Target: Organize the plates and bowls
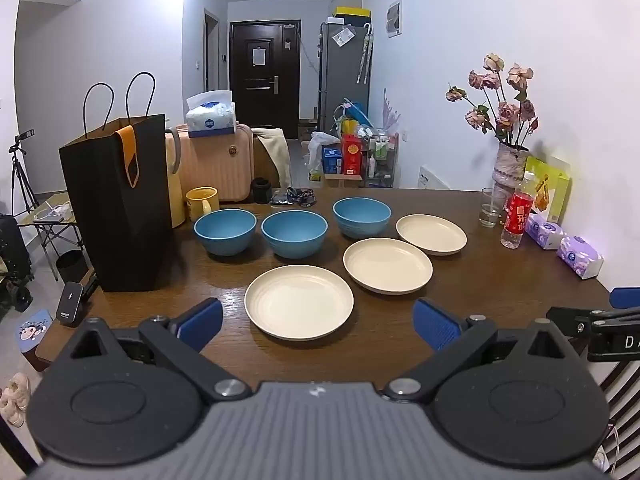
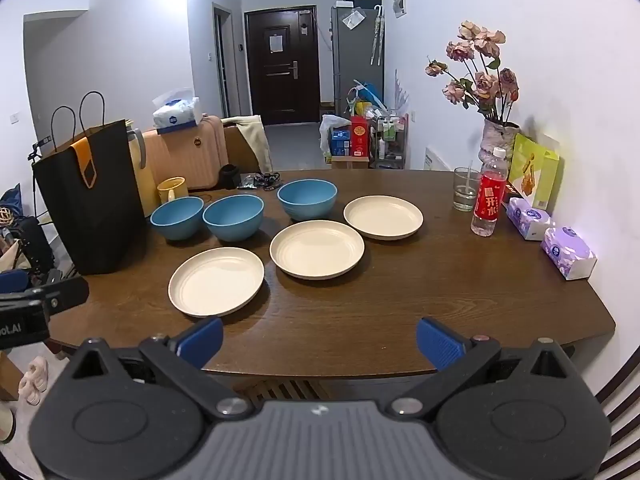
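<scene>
Three blue bowls (image 1: 294,234) stand upright in a row across the worktop (image 1: 480,280), apparently empty. In front, three cream plates (image 1: 299,307) lie flat in a diagonal line, each apart.

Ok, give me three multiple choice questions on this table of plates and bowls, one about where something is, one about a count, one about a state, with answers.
1. Where does the black paper bag stand?
A. left of the blue bowls
B. right of the plates
C. on a plate

2. How many cream plates lie on the table?
A. two
B. three
C. five

3. How are the blue bowls arranged?
A. nested in one stack
B. upside down
C. apart and upright

Answers:
1 A: the bag stands at the table's left edge, beside the leftmost bowl.
2 B: the near plate, middle plate and far plate lie in a diagonal row.
3 C: the leftmost, middle bowl and right bowl each sit separately, openings up.
</scene>
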Demonstrator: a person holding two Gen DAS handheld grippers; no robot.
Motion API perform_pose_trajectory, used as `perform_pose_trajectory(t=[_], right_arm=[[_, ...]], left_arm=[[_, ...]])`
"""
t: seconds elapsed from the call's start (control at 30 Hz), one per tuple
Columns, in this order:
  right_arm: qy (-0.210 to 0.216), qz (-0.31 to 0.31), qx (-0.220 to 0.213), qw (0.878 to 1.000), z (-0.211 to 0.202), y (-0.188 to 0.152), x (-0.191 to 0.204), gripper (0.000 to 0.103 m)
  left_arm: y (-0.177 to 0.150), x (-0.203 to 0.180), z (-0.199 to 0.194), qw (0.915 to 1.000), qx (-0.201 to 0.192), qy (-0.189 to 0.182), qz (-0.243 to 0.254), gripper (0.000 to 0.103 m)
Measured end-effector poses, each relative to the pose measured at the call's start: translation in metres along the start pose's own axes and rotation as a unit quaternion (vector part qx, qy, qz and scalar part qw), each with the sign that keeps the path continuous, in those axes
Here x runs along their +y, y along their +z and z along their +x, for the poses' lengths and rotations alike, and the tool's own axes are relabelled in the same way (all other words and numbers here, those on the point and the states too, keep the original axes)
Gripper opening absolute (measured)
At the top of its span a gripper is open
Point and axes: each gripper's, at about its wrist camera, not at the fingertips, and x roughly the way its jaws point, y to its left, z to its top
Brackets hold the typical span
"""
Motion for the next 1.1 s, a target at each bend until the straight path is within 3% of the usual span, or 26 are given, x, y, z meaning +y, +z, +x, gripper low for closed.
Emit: perform_pose_trajectory(t=[1.1], right_arm=[[0.001,-0.005,0.000,1.000,0.0011,0.0036,0.0059,0.103]], left_arm=[[0.0046,0.0006,-0.0019,1.0000,-0.007,-0.005,-0.003,0.103]])
